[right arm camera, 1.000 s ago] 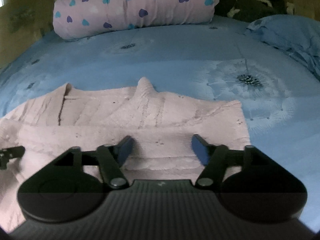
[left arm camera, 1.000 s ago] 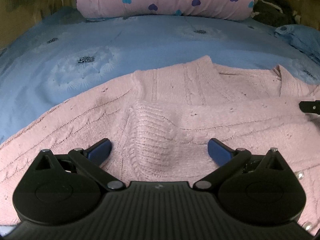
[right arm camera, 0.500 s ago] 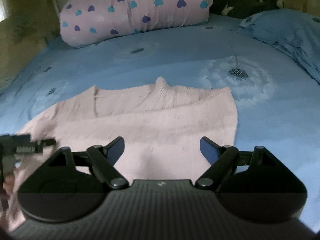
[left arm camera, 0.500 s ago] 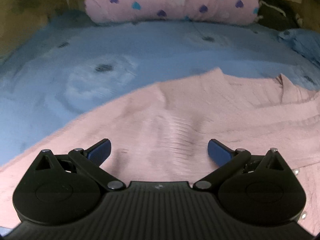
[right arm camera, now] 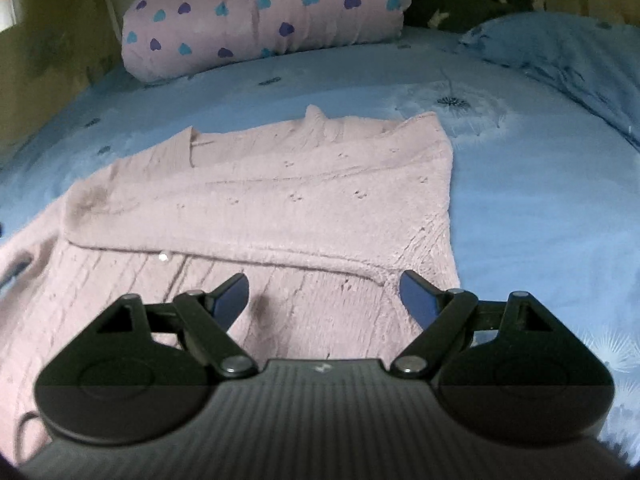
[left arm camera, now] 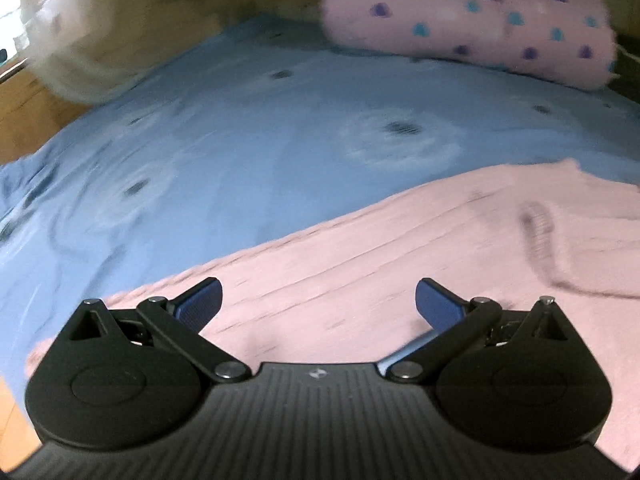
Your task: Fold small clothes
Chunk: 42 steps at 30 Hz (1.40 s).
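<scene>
Right gripper (right arm camera: 322, 294): jaws wide, having just been opening; nothing between the pads, only knit beneath them. It hangs over the near right part of the sweater (right arm camera: 256, 200), just short of the folded edge that runs across it.

Left gripper (left arm camera: 318, 300): jaws also wide apart, empty, above the sweater's near left part. The left view is motion-blurred, so fine detail of the knit there cannot be read.

Sweater: pink knit, lying flat on the blue bedspread (right arm camera: 520, 200), nearer than the heart-print pillow (right arm camera: 264, 16). One panel is already laid over the body; its edge crosses the sweater from left to right, with a small pearly button (right arm camera: 163, 256) just on the near side of it. A cuff or ribbed end (left arm camera: 538, 232) shows toward the sweater's right in the left view.

Step, as judged: between folds, both tools released and repositioning. Fold is partial; the near half is still spread out.

Next move calls for: each gripper to close on a near corner or hem, both layers pinched if possible, then lift evenly and carry toward the pillow side. Loose knit will sag; keep both sides level.
</scene>
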Each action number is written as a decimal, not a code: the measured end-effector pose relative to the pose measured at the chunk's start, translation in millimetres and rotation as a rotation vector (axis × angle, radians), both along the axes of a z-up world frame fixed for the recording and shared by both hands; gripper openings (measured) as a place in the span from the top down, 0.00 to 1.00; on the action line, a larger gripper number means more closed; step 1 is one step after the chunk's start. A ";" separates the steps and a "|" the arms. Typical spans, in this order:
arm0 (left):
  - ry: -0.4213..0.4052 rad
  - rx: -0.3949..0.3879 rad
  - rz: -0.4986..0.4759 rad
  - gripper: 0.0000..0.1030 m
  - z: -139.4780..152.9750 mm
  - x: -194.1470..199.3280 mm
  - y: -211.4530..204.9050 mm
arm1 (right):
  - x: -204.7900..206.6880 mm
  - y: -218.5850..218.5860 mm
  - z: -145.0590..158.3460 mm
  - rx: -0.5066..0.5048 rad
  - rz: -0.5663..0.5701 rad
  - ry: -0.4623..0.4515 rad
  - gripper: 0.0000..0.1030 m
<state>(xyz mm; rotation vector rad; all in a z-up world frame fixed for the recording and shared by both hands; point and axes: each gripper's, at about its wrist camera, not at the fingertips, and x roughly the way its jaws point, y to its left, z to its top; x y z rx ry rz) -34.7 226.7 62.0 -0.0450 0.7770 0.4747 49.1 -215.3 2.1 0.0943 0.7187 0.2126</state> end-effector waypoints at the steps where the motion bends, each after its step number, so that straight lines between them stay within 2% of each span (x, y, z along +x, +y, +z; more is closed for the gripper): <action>1: 0.006 -0.006 0.029 0.00 -1.5 -8.5 9.6 | -1.0 1.7 -1.8 -0.002 0.004 0.001 0.12; 5: -0.004 -0.059 0.120 0.00 -6.2 -40.6 38.6 | -7.0 12.2 -6.6 -0.044 0.002 0.004 0.09; 10: -0.047 -0.205 0.233 0.00 -19.8 -68.0 60.6 | -21.6 14.2 -9.1 -0.016 -0.057 0.006 0.08; 13: -0.009 -0.316 0.301 0.00 -39.3 -69.2 74.2 | -27.5 12.1 -12.0 0.013 -0.084 -0.022 0.08; 15: -0.031 -0.306 0.323 0.00 -42.8 -69.5 76.5 | -28.9 11.9 -13.0 0.016 -0.084 -0.029 0.08; 19: 0.025 -0.264 0.313 0.00 -44.9 -61.9 69.4 | -30.8 9.0 -14.1 0.033 -0.085 -0.039 0.08; 21: 0.026 -0.266 0.312 0.00 -44.6 -62.3 67.3 | -30.0 8.8 -13.6 0.038 -0.084 -0.042 0.08; 26: -0.081 -0.356 0.359 0.00 -43.8 -71.9 78.8 | -30.2 7.4 -13.5 0.048 -0.084 -0.047 0.08; 30: -0.216 -0.474 0.418 0.00 -42.2 -69.8 98.5 | -29.0 7.6 -13.9 0.045 -0.083 -0.040 0.08; 32: -0.241 -0.485 0.444 0.00 -42.6 -63.7 105.2 | -28.0 10.1 -13.8 0.025 -0.081 -0.038 0.08; 34: -0.243 -0.459 0.460 0.02 -41.9 -54.4 106.8 | -28.2 12.6 -14.0 0.007 -0.079 -0.037 0.08; 36: -0.227 -0.391 0.459 0.18 -39.4 -47.0 104.0 | -28.6 12.6 -14.2 0.005 -0.078 -0.038 0.08; 37: -0.214 -0.363 0.455 0.34 -39.1 -44.9 103.9 | -28.8 11.4 -14.2 0.011 -0.079 -0.039 0.08; 38: -0.204 -0.341 0.447 0.54 -38.6 -43.2 104.2 | -29.2 9.6 -14.2 0.021 -0.079 -0.041 0.08; 40: -0.212 -0.342 0.429 0.74 -35.8 -45.5 106.4 | -30.2 6.4 -14.2 0.045 -0.079 -0.045 0.08; 42: -0.249 -0.361 0.419 0.80 -31.0 -50.5 108.7 | -31.1 3.2 -13.0 0.072 -0.079 -0.052 0.08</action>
